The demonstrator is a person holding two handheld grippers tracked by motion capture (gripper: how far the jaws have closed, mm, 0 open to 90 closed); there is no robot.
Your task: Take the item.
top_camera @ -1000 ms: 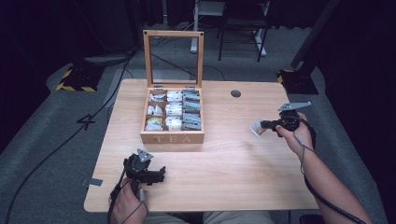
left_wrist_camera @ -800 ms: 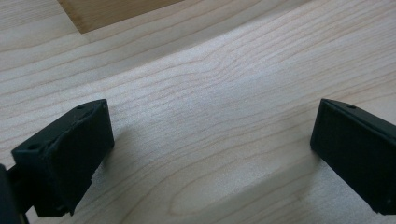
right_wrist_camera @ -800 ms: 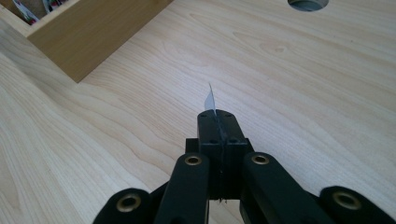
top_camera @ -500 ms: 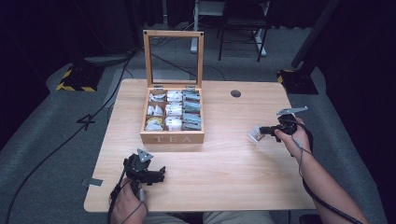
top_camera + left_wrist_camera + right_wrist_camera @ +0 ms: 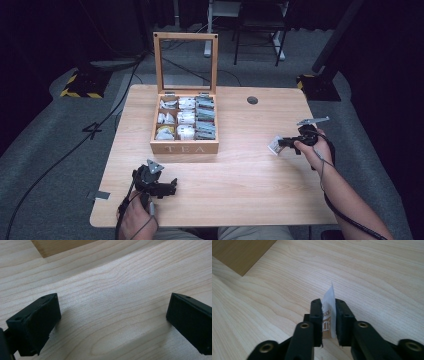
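Right hand-held gripper [image 5: 281, 144]: jaws clamped on a sachet [image 5: 329, 305], held edge-up above the tabletop [image 5: 250, 175], right of the box [image 5: 184, 131].
Left hand-held gripper [image 5: 167, 188]: jaws spread wide, nothing between, low over the near edge.
Box: lid upright, compartments hold sachets.

Grey carpet floor [image 5: 45, 150], dark surroundings, a chair [image 5: 260, 20] beyond the wooden table [image 5: 250, 175].

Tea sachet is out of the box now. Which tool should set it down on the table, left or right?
Right. The right tool is already shut on the tea sachet, over bare table to the right of the tea box. The left tool is open, holding nothing, near the table's front edge, far from the sachet.
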